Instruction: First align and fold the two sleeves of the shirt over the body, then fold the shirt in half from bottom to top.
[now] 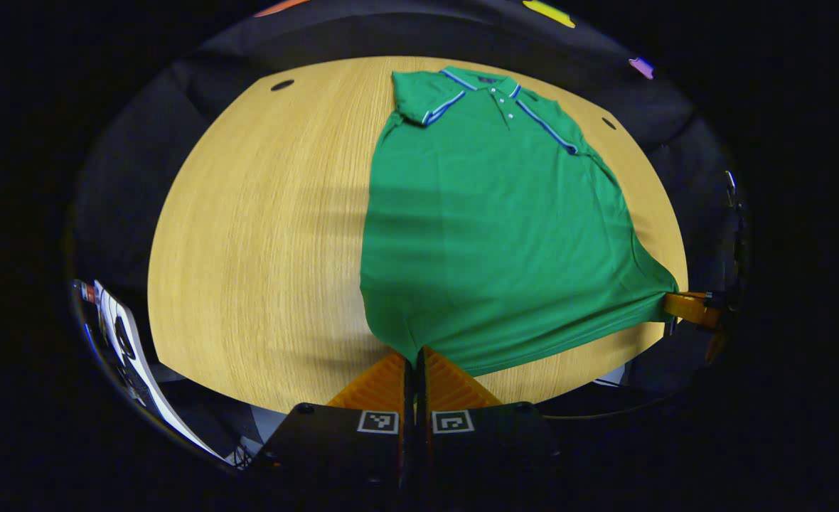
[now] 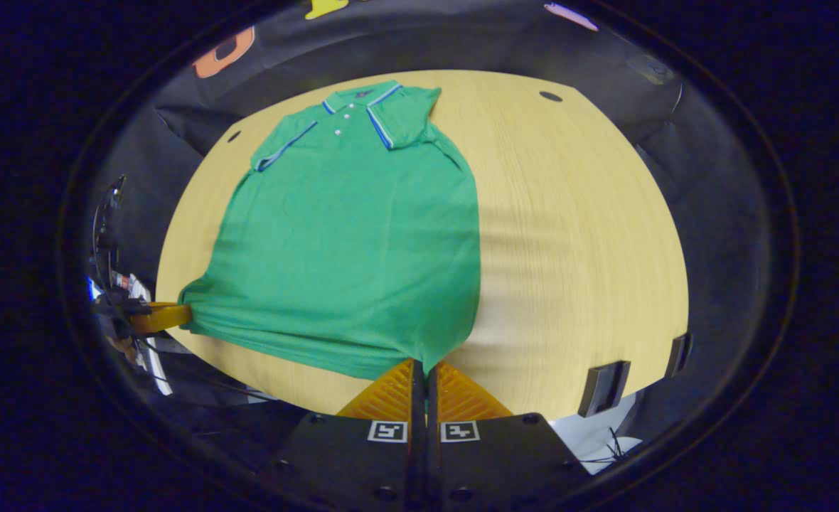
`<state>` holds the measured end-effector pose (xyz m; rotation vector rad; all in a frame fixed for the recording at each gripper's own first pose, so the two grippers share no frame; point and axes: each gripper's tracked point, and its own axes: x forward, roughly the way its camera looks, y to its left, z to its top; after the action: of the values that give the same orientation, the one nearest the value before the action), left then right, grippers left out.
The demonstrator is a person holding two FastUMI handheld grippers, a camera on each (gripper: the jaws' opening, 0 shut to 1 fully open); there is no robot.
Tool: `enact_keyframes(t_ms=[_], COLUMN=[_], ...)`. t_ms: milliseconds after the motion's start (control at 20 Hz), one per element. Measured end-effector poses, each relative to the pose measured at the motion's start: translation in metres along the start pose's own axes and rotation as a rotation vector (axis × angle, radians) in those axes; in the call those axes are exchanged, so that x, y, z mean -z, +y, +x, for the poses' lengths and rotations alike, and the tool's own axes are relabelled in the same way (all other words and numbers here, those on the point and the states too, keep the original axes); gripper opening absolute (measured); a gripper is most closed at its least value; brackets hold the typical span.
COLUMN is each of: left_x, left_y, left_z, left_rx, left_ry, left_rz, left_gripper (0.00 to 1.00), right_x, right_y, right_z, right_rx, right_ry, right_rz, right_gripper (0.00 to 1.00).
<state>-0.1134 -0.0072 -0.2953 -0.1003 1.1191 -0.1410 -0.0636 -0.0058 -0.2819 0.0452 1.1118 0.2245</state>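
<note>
In the left gripper view I'm seeing a white printed sheet (image 1: 117,334) at lower left; the right gripper view is showing dark brackets (image 2: 604,387) at lower right. The green shirt (image 1: 490,235) is lying on the wooden table (image 1: 263,235), sleeves folded in. My left gripper (image 1: 417,353) and right gripper (image 2: 424,366) are each pinching a hem corner, fingers closed together.

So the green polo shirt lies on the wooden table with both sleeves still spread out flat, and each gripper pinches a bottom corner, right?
Not quite: both sleeves are already folded over the green polo shirt, as the left gripper view shows. The rest holds: it lies on the wooden table, and the left gripper and right gripper each pinch a bottom corner.
</note>
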Motion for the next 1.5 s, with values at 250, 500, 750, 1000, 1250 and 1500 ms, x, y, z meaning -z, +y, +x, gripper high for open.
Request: enact_keyframes(t_ms=[250, 500, 750, 1000, 1250, 1500], left_x=[-0.051, -0.122, -0.196, -0.247, -0.291, -0.342], left_y=[-0.001, 0.004, 0.016, 0.028, 0.042, 0.047], left_z=[-0.022, -0.049, -0.060, -0.041, -0.004, 0.038], left_rx=[-0.013, -0.036, -0.058, -0.068, -0.079, -0.083], left_ry=[-0.110, -0.244, -0.365, -0.413, -0.403, -0.410], left_rz=[0.013, 0.016, -0.011, -0.024, -0.056, -0.113], left_gripper=[0.03, 0.03, 0.03, 0.03, 0.03, 0.03], right_x=[-0.051, -0.120, -0.188, -0.261, -0.316, -0.364], right_y=[0.013, 0.021, 0.024, 0.026, 0.030, 0.030], right_z=[-0.035, -0.061, -0.065, -0.054, -0.015, 0.035], right_rx=[-0.014, -0.022, -0.002, 0.036, 0.054, 0.057], right_ry=[-0.121, -0.227, -0.320, -0.411, -0.432, -0.432], right_rz=[-0.021, -0.035, -0.039, -0.025, -0.008, -0.010], right_gripper=[0.02, 0.02, 0.02, 0.02, 0.02, 0.02])
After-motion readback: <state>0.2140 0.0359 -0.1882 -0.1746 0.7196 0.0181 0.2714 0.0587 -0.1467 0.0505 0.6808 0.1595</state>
